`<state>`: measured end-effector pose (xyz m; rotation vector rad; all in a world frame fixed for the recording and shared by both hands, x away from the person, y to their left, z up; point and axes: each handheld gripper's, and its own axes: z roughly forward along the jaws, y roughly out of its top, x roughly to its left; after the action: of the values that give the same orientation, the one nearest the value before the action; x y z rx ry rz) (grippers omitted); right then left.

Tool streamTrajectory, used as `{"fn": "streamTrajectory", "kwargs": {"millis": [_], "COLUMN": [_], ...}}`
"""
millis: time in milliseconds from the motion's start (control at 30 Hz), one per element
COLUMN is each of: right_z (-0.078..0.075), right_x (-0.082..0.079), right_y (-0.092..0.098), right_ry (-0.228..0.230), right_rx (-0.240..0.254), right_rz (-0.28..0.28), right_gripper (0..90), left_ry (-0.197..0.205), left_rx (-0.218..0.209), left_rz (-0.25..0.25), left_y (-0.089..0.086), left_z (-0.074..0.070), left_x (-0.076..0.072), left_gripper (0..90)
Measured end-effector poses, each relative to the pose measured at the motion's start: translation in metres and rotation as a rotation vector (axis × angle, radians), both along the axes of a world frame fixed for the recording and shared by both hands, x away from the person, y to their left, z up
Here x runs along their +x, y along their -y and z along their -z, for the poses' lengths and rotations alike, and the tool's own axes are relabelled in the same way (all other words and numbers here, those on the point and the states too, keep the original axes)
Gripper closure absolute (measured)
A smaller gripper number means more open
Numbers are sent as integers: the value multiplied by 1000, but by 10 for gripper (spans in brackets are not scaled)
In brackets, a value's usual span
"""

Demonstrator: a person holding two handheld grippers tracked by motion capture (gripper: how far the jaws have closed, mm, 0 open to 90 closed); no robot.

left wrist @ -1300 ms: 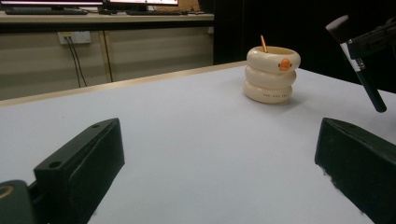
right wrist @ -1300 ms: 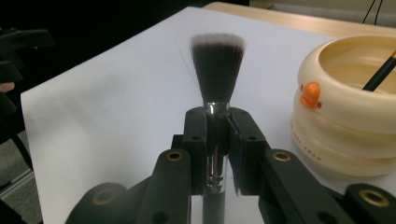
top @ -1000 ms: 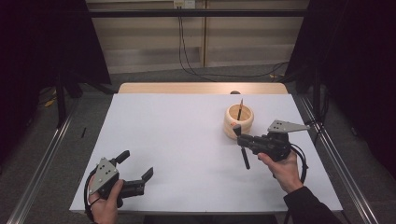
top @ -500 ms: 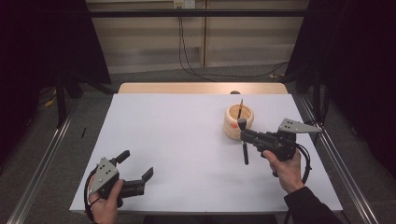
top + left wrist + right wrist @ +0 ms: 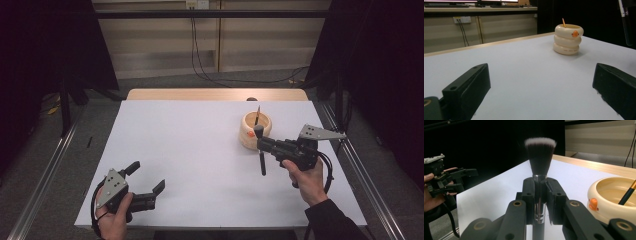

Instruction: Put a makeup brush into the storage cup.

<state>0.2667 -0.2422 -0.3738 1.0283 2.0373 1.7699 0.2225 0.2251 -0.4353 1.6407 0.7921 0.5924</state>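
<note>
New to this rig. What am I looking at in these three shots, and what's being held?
There is no robot arm here: a person stands at a table covered with a white sheet and holds a black two-jaw hand gripper in each hand.

The high view is a fixed camera above, looking down on the table. The other two views come from small cameras riding on each gripper, looking along its own jaws.

On the sheet stands a cream ring-stacked pot with an orange duck beak, and a thin brush handle leans inside it.

The right gripper is shut on a black makeup brush with a silver collar and white-tipped bristles, held upright beside the pot.

The left gripper rests low near the front of the sheet, jaws open with nothing between them.
</note>
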Motion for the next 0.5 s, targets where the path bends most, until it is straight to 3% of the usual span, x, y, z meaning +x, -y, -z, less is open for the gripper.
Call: {"fn": "streamTrajectory", "kwargs": {"millis": [500], "right_z": [-15], "right_x": [16], "right_y": [-4], "right_ry": [9], "right_rx": [-9], "right_rz": [19], "right_gripper": [778], "left_ry": [0], "left_rx": [-8], "left_rz": [-9], "left_y": [0], "left_z": [0], "left_x": [0], "left_gripper": [14]}}
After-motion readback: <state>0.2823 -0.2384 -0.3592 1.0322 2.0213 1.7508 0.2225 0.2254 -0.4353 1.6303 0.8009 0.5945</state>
